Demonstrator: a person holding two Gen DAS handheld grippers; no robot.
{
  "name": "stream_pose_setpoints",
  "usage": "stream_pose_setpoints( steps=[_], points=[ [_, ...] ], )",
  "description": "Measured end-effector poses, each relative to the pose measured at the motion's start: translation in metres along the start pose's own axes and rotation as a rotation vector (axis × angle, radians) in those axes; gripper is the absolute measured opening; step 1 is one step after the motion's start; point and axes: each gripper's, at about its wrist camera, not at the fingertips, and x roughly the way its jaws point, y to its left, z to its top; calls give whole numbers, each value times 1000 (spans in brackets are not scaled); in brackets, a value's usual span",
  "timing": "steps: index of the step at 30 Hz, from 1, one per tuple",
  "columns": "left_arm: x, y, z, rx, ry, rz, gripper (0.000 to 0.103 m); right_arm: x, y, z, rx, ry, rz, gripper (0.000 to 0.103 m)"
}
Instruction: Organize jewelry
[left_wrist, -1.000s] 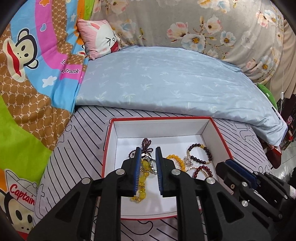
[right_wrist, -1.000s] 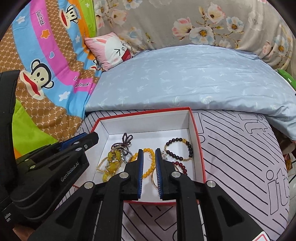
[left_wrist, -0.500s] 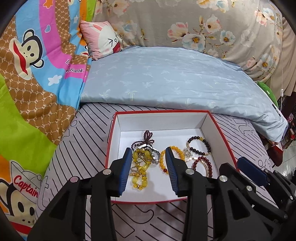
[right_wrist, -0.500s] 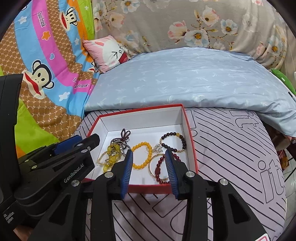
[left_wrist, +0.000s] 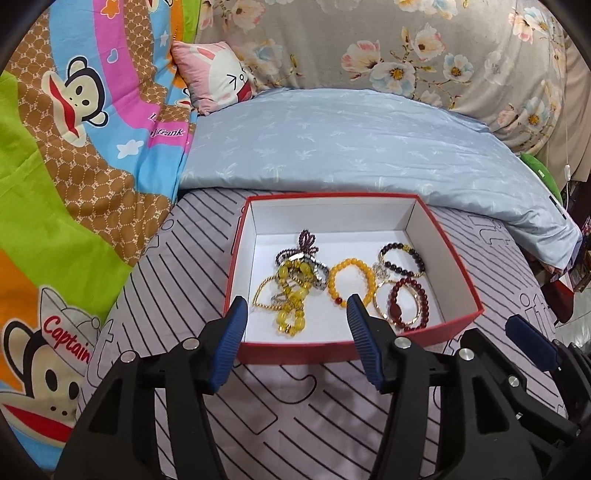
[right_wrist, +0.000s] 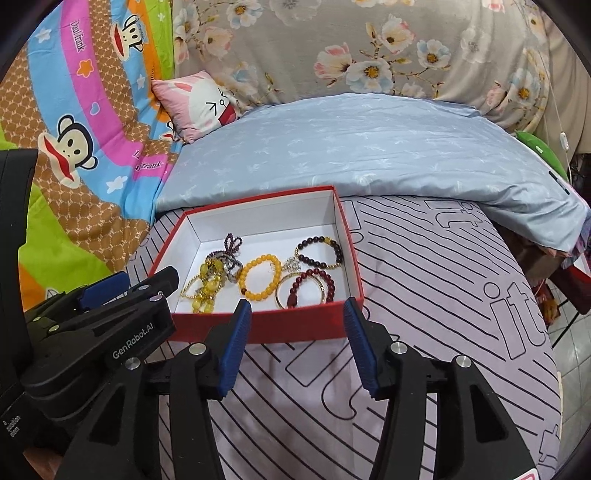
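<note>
I had both grippers near the red box (left_wrist: 354, 345) on the bed. The left gripper (left_wrist: 295, 325) and right gripper (right_wrist: 295, 325) were opening and held nothing. All the beads (left_wrist: 349, 282) lay inside the box. I thought it best to pull back slowly and not bump the box.

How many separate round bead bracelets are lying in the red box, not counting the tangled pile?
3. The orange bracelet lies mid-box, the dark bracelet toward the back right, the red bracelet at the front right. The tangled pile on the left of the box may hide more.
</note>
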Motion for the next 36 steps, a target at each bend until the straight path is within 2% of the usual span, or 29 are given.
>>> stream_pose_setpoints(
  steps=[7, 11, 15, 36],
  points=[
    [-7, 1, -18, -9, 7, 35, 66, -10, -1, -16, -5, 0, -34, 51],
    [-10, -1, -25, -4, 16, 34, 66, -13, -4, -22, 8, 4, -39, 52],
    [-13, 0, -29, -10, 17, 46, 72, -15, -6, -25, 21, 10, -31, 52],
    [-16, 4, -37, -6, 20, 79, 72, -16, -1, -31, 13, 23, -35, 52]
  ],
)
